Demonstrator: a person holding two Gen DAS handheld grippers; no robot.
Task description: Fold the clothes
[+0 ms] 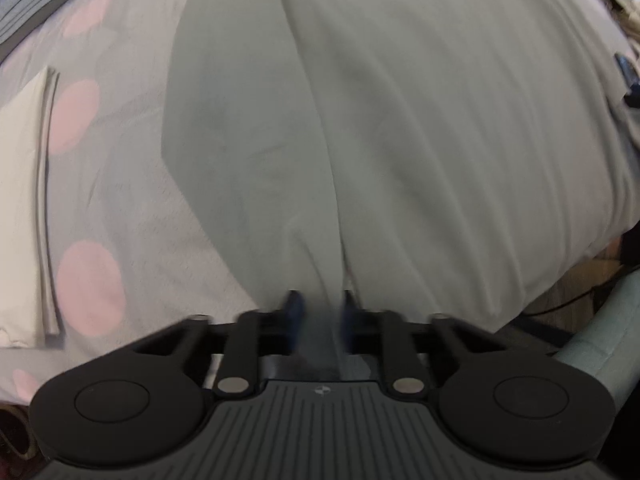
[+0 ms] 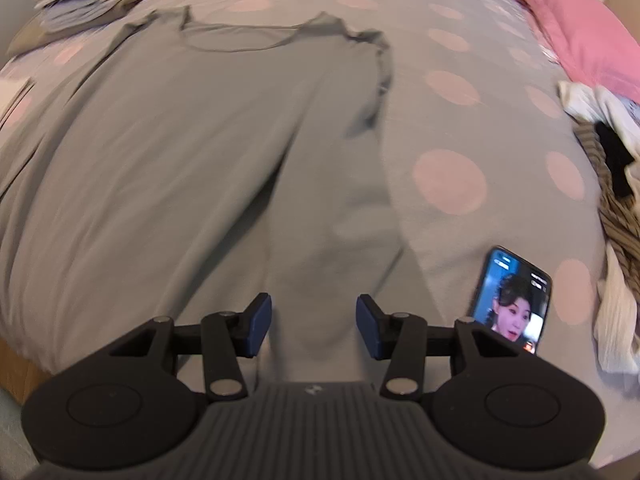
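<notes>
Grey shirt [image 2: 192,140] on dotted bedsheet [image 2: 460,128], left gripper [image 1: 320,312] pinching shirt fold (blurry), right gripper [image 2: 314,326] spread

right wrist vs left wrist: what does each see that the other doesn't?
Right wrist only: a lit phone on the bedsheet, a pink pillow, a heap of clothes, the shirt's neckline, and the right gripper open over the cloth.
Left wrist only: a folded white cloth, and the left gripper shut on a fold of the shirt.
Both: the gray shirt on the spotted bedsheet.
</notes>
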